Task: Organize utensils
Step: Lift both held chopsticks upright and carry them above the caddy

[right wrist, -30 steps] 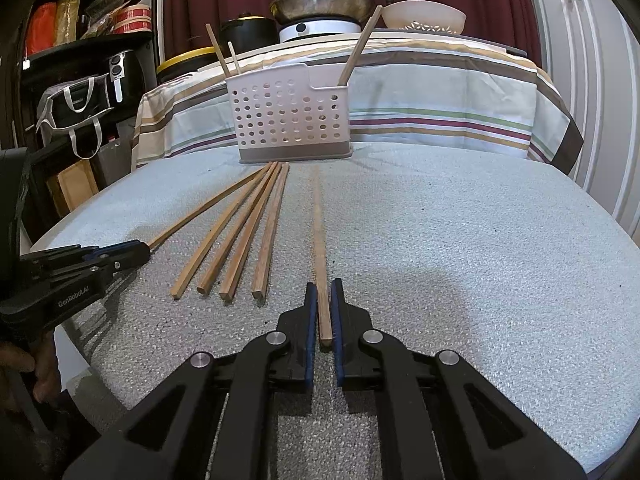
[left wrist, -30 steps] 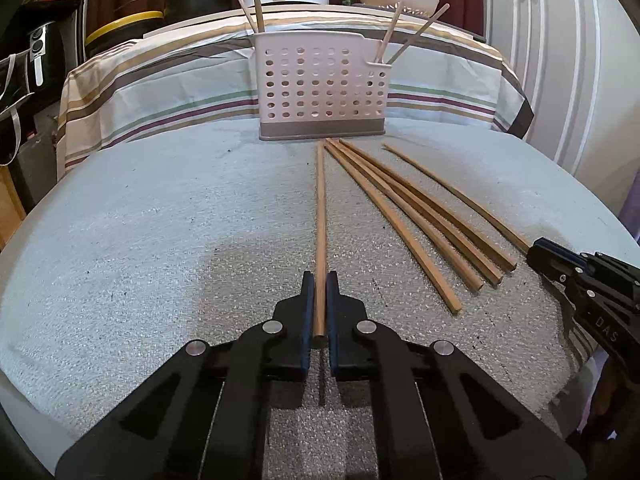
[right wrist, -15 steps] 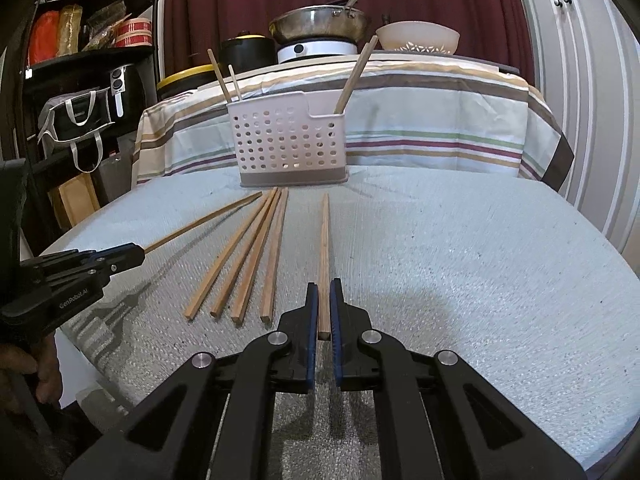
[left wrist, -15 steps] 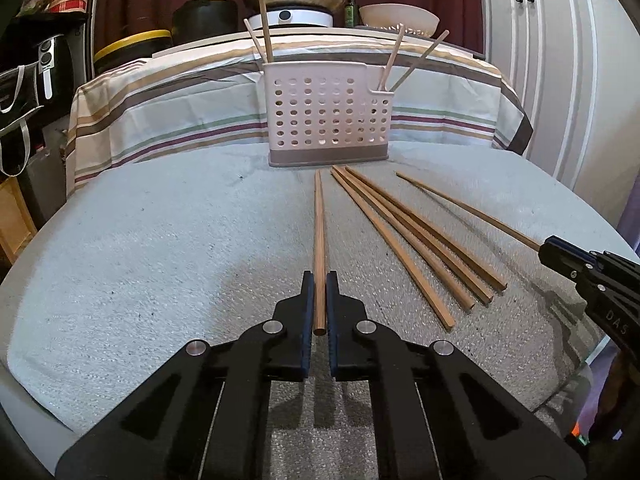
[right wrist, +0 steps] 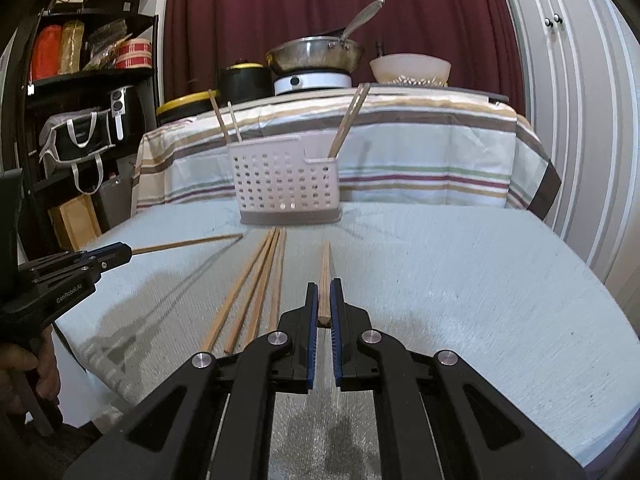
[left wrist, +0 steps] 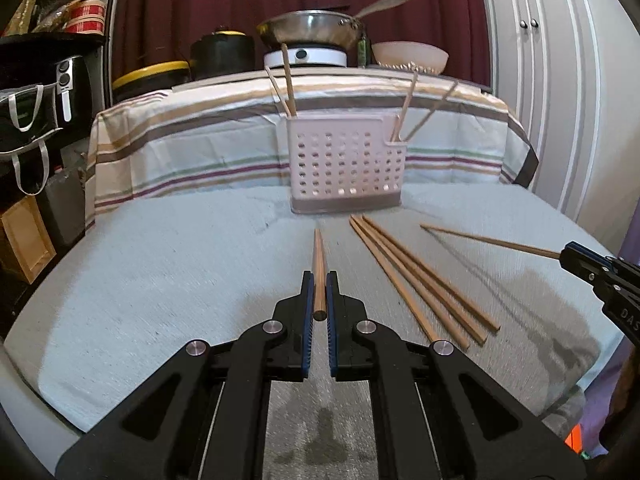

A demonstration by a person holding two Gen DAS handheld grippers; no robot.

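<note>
Two chopsticks, one clamped in the left tool (left wrist: 319, 294) and one in the right tool (right wrist: 324, 300), point lengthwise toward the perforated holder (left wrist: 346, 168).

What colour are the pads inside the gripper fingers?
Blue, ribbed, on black fingers. Clearest in the left wrist view, on the left gripper clamping a chopstick.

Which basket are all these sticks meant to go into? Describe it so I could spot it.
Look to the far edge of the pale blue table, in front of the striped cloth. There stands a pale perforated utensil caddy, the only holed container, with chopsticks already sticking out at both ends.
</note>
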